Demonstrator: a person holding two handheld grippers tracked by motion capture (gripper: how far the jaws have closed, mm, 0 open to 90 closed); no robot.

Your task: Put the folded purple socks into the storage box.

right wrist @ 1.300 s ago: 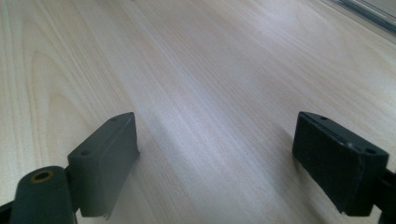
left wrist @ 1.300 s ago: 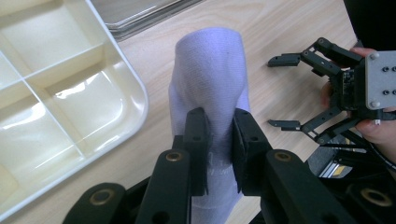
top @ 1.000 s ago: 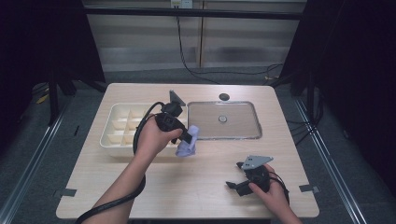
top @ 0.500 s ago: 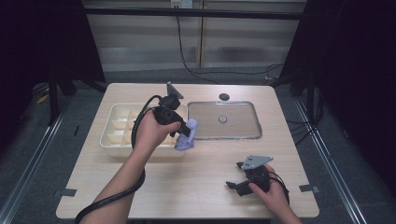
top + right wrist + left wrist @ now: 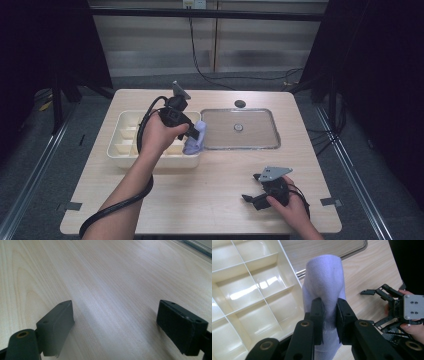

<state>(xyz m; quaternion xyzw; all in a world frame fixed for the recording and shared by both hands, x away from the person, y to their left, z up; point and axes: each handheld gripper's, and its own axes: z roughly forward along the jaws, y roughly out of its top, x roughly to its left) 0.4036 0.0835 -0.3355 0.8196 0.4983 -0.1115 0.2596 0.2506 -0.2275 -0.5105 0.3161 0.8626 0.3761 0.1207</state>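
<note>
My left gripper (image 5: 192, 134) has its jaws clamped on a rolled lilac sock (image 5: 324, 287). The pads pinch the sock near its middle; the rounded end stands clear above them and the rest hangs below. I hold the sock in the air over the right end of the cream divided tray (image 5: 121, 148), at the tray's edge beside the metal pan (image 5: 272, 131). The tray compartments in the left gripper view hold nothing.

My right gripper (image 5: 258, 194) sits low over the wooden table (image 5: 210, 200) near the front right corner, well apart from the sock. Its jaws stand wide apart with bare tabletop between them
</note>
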